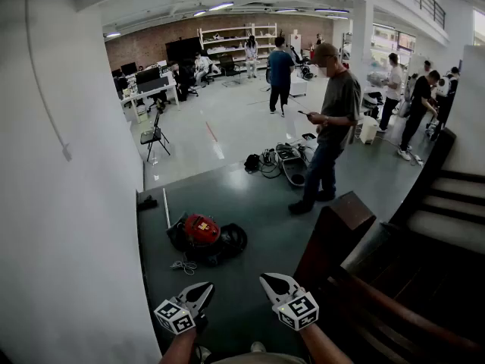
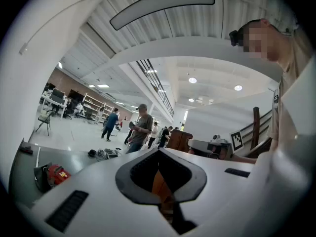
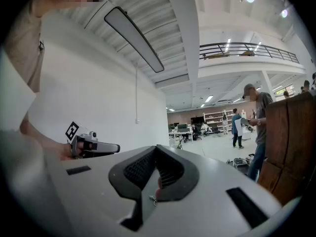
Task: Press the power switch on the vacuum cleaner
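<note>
The vacuum cleaner (image 1: 203,237) lies on the floor (image 1: 258,203); the left gripper (image 1: 198,290) and right gripper (image 1: 274,283) hover well short of it, each with jaws together on nothing. To press well, bring one closed tip down squarely onto the switch, probably on the red top (image 1: 201,228).

1. No word, brand or number is legible anywhere.
2. The left gripper (image 1: 198,290) and right gripper (image 1: 276,284) each carry a marker cube (image 1: 174,316) behind the jaws, showing only black-and-white square patterns (no letters).
3. Ahead of both tips, the vacuum cleaner (image 1: 203,237) bears a yellow label (image 1: 202,225), too small to read.
</note>
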### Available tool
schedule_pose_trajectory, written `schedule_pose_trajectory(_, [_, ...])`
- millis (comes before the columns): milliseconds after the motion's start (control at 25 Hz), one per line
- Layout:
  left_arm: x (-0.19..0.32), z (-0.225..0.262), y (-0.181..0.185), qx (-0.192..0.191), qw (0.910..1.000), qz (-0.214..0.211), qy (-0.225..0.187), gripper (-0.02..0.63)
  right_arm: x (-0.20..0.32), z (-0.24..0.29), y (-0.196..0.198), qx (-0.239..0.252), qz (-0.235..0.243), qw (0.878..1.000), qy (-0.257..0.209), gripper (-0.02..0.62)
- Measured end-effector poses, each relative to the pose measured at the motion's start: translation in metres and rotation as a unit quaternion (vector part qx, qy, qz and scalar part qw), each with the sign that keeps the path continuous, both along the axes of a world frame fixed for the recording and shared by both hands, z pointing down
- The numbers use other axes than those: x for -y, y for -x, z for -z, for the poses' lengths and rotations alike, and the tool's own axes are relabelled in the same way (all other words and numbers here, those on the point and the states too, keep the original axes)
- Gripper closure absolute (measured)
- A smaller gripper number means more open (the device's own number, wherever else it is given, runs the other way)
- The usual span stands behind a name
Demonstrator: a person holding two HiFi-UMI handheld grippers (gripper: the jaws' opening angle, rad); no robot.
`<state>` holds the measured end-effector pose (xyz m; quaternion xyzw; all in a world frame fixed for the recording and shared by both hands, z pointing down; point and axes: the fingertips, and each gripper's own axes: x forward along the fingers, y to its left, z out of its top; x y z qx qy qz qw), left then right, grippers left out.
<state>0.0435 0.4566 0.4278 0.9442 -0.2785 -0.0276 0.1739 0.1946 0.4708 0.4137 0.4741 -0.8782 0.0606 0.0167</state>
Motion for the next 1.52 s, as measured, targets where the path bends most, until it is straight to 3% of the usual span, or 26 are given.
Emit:
schedule_pose_trajectory(1080, [0.033, -0.012, -0.001, 0.037, 0.9992, 0.018, -0.001, 0.606, 0.037, -0.023, 0.014, 0.04, 0.049, 0.997, 0.031, 0.583])
schedule_pose_trajectory(1520, [0.074, -0.026, 0.046, 0.033, 0.9987, 0.037, 0.006, 0.606, 0.087, -0.04, 0.053, 0.039, 0.063, 0.996, 0.041, 0.583])
